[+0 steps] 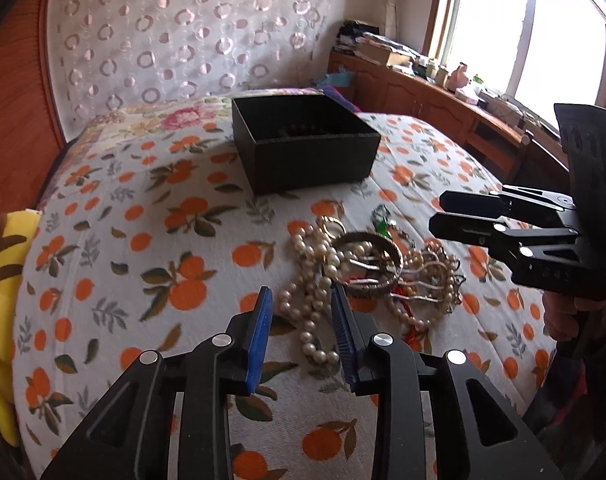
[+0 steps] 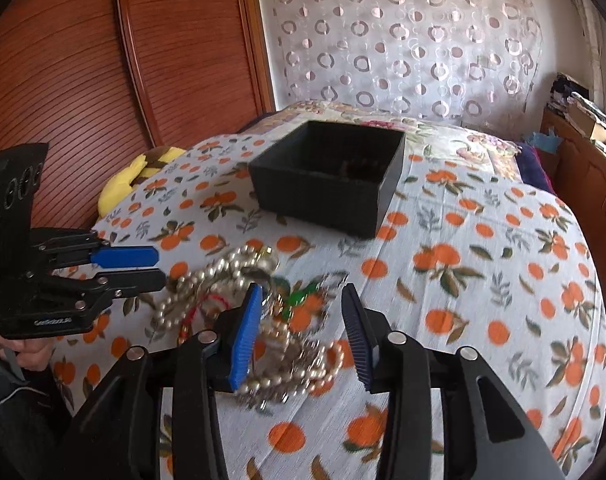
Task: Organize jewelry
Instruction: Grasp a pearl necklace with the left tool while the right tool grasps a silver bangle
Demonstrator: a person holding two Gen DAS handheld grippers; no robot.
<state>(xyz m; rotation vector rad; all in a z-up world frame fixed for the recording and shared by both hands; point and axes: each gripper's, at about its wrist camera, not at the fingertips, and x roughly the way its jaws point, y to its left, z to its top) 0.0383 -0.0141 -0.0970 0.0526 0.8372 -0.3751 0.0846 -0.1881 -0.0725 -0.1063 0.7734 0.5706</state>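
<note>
A tangled pile of jewelry [image 1: 367, 268] lies on the orange-print bedspread: pearl strands [image 1: 311, 312], a gold bangle [image 1: 377, 256], a green piece [image 1: 383, 226]. An open black box [image 1: 303, 140] stands behind it, something dark inside. My left gripper [image 1: 303, 300] is open, its blue pads either side of the near pearl strand, holding nothing. My right gripper [image 2: 301, 300] is open above the pile [image 2: 263, 320], empty; it also shows in the left wrist view [image 1: 437, 214]. The box [image 2: 327, 176] sits beyond. The left gripper [image 2: 161, 268] appears at the left.
A yellow plush toy [image 1: 3, 280] lies at the bed's left edge, against a wooden wardrobe [image 2: 103, 60]. A patterned curtain [image 1: 183, 32] hangs behind the bed. A wooden cabinet [image 1: 443, 100] with clutter runs under the window on the right.
</note>
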